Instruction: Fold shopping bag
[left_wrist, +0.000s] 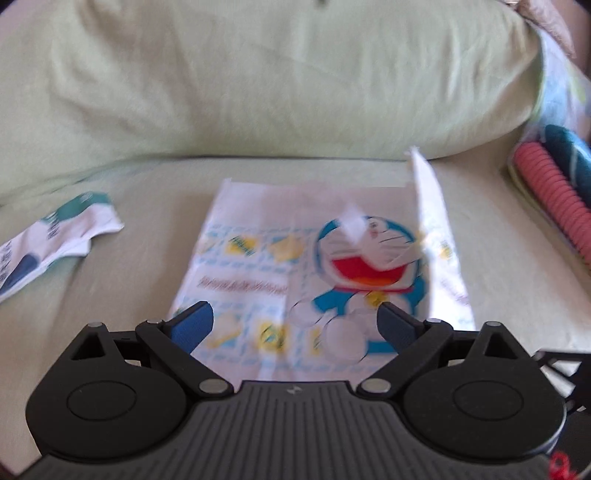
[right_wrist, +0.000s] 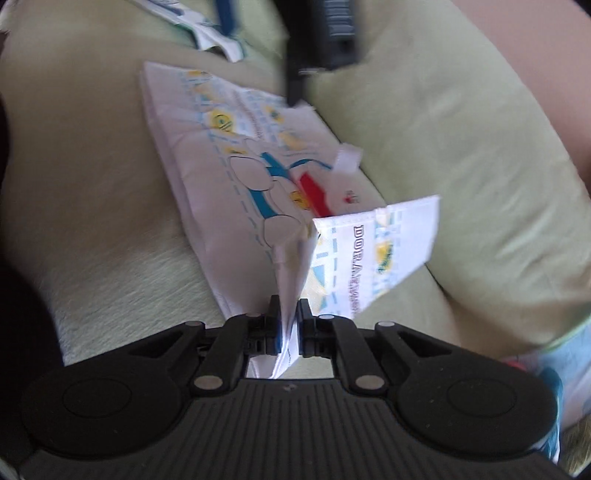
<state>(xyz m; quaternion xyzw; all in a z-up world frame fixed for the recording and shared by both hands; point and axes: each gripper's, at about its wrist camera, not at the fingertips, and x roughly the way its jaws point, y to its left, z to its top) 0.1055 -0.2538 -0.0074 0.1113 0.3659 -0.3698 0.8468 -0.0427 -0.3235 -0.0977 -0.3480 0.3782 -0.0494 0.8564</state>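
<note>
The shopping bag lies flat on the bed, before the pillow, with another bag to its left.

My left gripper is matt black plastic with a ribbed grey plate, small shiny metal pins at the joints and finely textured blue pads. My right gripper is the same plastic. The white cartoon-printed shopping bag looks like thin, creased sheet with a faint sheen; paper or woven plastic, I cannot tell. The pale green cushion and the seat cover are soft matt cloth, slightly fuzzy. At far right lies a pink ribbed roll, matt.
</note>
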